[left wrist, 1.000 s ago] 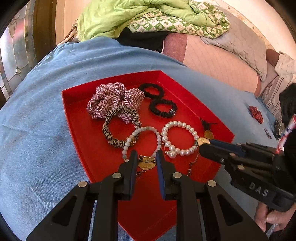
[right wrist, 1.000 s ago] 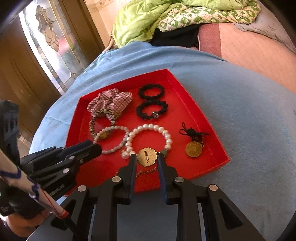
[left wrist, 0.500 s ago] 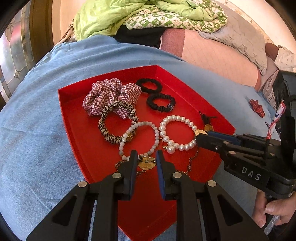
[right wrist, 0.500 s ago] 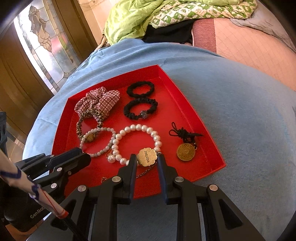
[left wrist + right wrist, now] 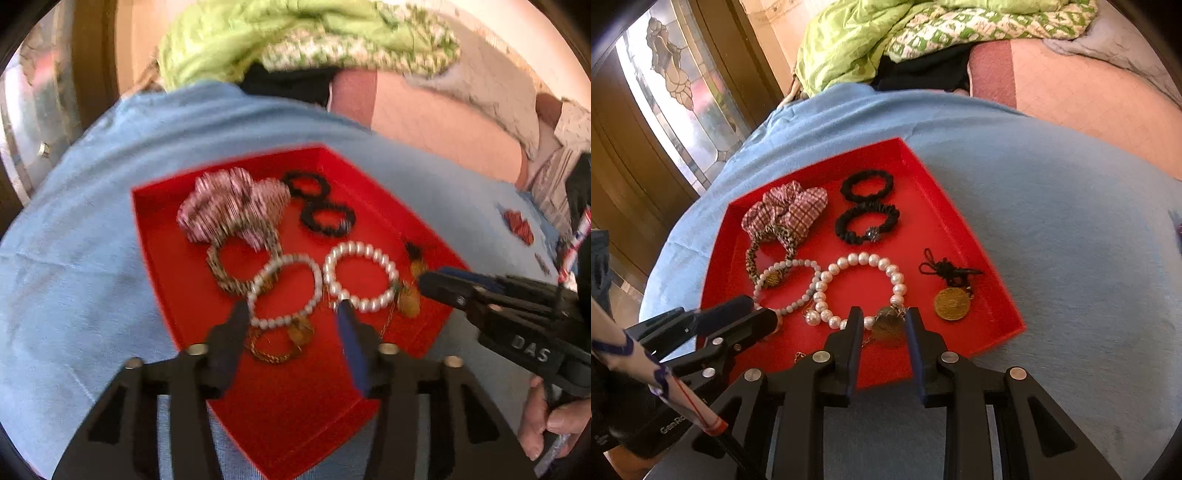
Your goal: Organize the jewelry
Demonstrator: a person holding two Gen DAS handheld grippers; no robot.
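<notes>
Since a second ago the left claw [image 5: 291,317] has spread and is opening, empty, over the gold chain [image 5: 271,349] in the red tray [image 5: 166,280]; the beaded bracelet [image 5: 284,291] crowds that chain.

From the right wrist, the right claw [image 5: 881,319] is opening slightly, straddling the brass tag [image 5: 888,326] on the pearl bracelet [image 5: 858,290], not pressing it. A coin pendant [image 5: 951,303] lies beside it, the blue bedcover [image 5: 1052,221] beneath.

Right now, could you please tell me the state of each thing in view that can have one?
Left tongs: opening, nothing gripped.
Right tongs: opening, round brass tag between them.
Red tray: uncovered, flat on blue cloth.
Larger pearl bracelet: lying flat in tray.
Gold coin charm: lying flat.
</notes>
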